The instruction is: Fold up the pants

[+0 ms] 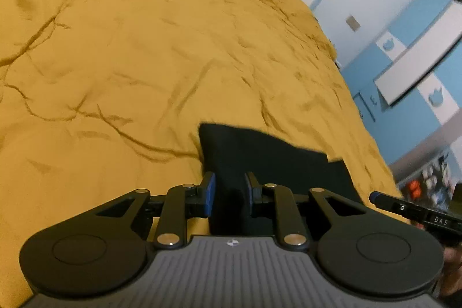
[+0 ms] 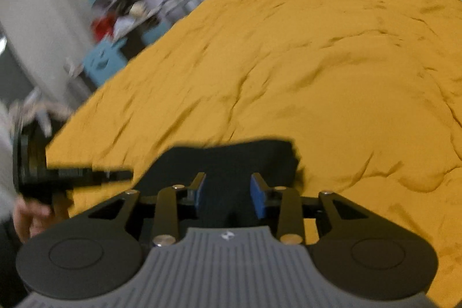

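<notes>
Both grippers' jaws stand partly open over dark pants (image 1: 260, 160) whose near part they hide.

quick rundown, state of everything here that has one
black pants: bunched on the bed, cloth between both sets of jaws
left gripper: jaws part open around the cloth, grip unclear
right gripper: jaws part open around the cloth, grip unclear
mustard bedspread: spread out, creased

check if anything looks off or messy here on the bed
Nothing is damaged or spilled. The yellow bedspread is creased all over, and the black pants lie bunched near its edge, one corner sticking out unevenly. Dark cloth sits between each gripper's jaws, left and right.
</notes>
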Demonstrator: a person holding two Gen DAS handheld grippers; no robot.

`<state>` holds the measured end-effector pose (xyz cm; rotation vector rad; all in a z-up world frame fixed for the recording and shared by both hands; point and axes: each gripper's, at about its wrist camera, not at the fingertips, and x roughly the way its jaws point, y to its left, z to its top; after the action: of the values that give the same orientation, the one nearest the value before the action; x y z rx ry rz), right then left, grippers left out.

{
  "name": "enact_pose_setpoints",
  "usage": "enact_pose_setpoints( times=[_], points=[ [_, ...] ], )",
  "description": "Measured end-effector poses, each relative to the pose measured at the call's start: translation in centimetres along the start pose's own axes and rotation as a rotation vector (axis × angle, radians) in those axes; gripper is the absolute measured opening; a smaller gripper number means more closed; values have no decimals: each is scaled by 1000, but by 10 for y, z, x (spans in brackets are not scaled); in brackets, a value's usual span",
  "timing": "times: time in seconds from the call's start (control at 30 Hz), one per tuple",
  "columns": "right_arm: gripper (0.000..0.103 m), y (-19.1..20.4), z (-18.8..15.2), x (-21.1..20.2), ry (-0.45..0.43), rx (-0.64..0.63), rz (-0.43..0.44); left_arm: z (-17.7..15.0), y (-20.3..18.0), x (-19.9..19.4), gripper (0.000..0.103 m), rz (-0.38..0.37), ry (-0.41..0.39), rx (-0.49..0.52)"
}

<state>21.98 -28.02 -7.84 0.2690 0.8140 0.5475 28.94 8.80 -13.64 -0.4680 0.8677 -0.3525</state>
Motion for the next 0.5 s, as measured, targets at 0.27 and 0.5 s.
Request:
enact_pose_setpoints(
  times=[0.27, 0.5],
  points=[
    [27, 11, -48, 1, 179, -79, -42, -30, -16, 3, 37, 92, 59, 143],
    [48, -3, -45, -25, 126, -30, 32, -29, -22, -17, 40, 143, 65, 215]
  ],
)
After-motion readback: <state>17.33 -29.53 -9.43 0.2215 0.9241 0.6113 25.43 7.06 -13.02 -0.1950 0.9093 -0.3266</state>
